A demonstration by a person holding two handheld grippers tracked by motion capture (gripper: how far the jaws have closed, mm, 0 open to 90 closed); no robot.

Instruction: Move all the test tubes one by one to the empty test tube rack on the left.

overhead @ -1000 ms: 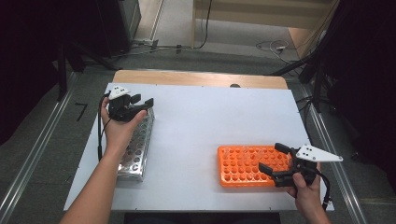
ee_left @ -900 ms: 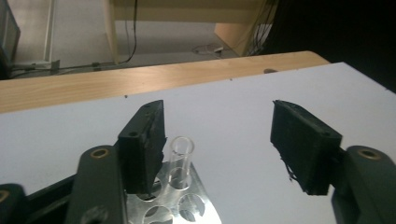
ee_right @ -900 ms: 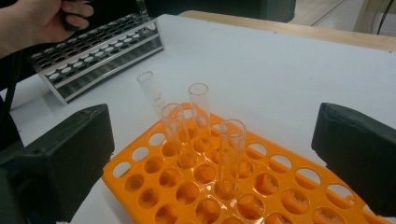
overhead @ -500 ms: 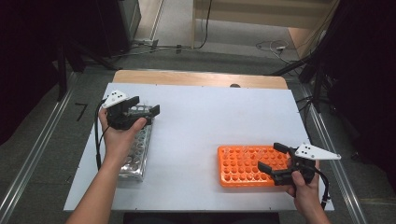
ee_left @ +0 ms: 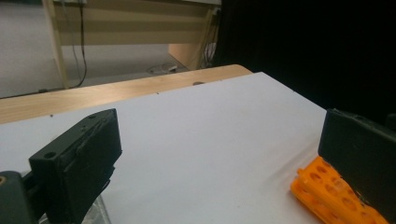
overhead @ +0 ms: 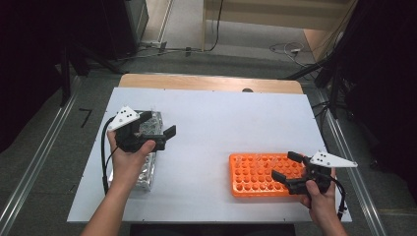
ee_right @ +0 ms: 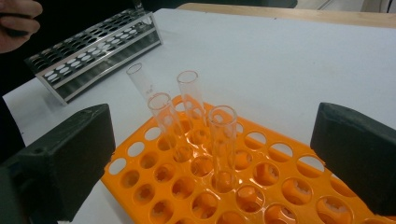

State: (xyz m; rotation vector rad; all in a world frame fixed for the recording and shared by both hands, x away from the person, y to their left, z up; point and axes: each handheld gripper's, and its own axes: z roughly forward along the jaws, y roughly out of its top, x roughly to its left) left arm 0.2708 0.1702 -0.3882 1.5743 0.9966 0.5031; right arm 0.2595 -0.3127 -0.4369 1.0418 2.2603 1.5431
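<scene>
Four clear tubes [ee_right: 223,144] stand in the orange rack [overhead: 255,174] near the table's [overhead: 221,118] right front corner. Right gripper [overhead: 286,167] unchanged, jaws wide, empty, over the rack's right end. Left gripper [overhead: 158,129] has swung rightward since 1.0 s ago, jaws wide, empty, above the metal rack [overhead: 145,167] by the left edge.

- High view: fixed above the near edge of the surface [overhead: 216,123], facing forward and down; whole top in frame.
- Left tool view: low over the left part, facing across toward the far right corner.
- Right tool view: close above the orange rack [ee_right: 261,177], facing the metal rack [ee_right: 93,46]; orange rack shared by all views.
</scene>
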